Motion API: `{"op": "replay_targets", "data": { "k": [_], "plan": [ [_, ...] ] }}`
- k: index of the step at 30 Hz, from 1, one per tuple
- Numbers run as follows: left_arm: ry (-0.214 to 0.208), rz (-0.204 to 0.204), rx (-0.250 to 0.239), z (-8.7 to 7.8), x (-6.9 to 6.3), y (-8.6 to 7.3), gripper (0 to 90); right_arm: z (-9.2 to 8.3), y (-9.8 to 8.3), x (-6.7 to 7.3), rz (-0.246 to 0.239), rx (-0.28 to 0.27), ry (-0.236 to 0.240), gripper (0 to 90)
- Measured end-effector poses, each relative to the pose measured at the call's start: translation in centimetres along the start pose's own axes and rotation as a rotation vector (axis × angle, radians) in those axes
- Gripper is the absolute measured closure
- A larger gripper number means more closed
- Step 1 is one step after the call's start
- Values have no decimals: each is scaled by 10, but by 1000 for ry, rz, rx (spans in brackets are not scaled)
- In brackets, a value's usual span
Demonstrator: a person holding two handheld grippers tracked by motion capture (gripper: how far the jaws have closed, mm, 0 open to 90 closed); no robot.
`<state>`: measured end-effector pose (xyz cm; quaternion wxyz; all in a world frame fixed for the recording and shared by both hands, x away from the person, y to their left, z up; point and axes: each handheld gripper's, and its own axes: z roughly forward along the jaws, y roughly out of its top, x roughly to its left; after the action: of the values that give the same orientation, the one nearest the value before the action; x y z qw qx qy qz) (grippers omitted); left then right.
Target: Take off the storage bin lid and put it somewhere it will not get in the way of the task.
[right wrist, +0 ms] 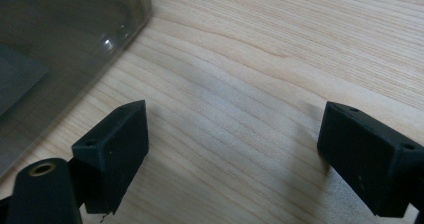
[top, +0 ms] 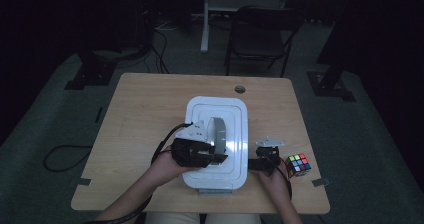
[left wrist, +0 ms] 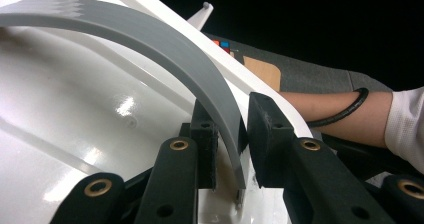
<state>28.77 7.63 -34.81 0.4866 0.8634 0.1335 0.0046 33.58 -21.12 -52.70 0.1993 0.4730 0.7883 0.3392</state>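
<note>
Forearms and hands sit nearest the high camera, one gripper each

Table [top: 150, 109]: light wood, under everything; right gripper's jaws hover low over bare wood

Box [top: 240, 176]: white lid [top: 235, 129] on a clear body, dead centre of the table, between the two grippers. Clear wall [right wrist: 60, 49] shows just off the right gripper's left jaw, not touching it

Handle [top: 218, 134]: grey arched strap on top of the lid, standing upright. In the left gripper view the handle [left wrist: 150, 39] curves away from the jaws across the glossy lid [left wrist: 75, 114]

Left gripper [top: 197, 151]: lying over the lid's near half, jaws clamped on the near leg of the handle. Left gripper [left wrist: 233, 134] close up: both pads pressed flat against the strap, near its foot. Nearly fully closed

Right gripper [top: 263, 160]: just beside the box's right edge, apart from it. Right gripper [right wrist: 232, 149] jaws spread wide, nothing between them but wood grain

Cube [top: 298, 164]: multicoloured puzzle cube on the table, just past the right gripper on the side away from the box, near but not touching
</note>
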Motion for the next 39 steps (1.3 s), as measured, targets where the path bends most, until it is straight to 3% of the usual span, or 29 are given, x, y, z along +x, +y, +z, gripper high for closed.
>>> {"op": "replay_targets", "data": {
  "k": [7, 11, 22, 34, 39],
  "plan": [
    [40, 0, -16, -18, 4, -1, 777, 0, 0, 0, -1, 0, -1, 128],
    [36, -20, -30, -27, 10, -4, 788, 0, 0, 0, -1, 0, 0, 127],
    [78, -32, -44, -56, 21, -18, 793, 0, 0, 0, -1, 0, -1, 128],
    [154, -84, -66, -105, 40, -52, 792, 0, 0, 0, -1, -2, -1, 128],
    [166, -100, -66, -121, 48, -66, 792, 0, 0, 0, -2, -2, -1, 128]
  ]
}}
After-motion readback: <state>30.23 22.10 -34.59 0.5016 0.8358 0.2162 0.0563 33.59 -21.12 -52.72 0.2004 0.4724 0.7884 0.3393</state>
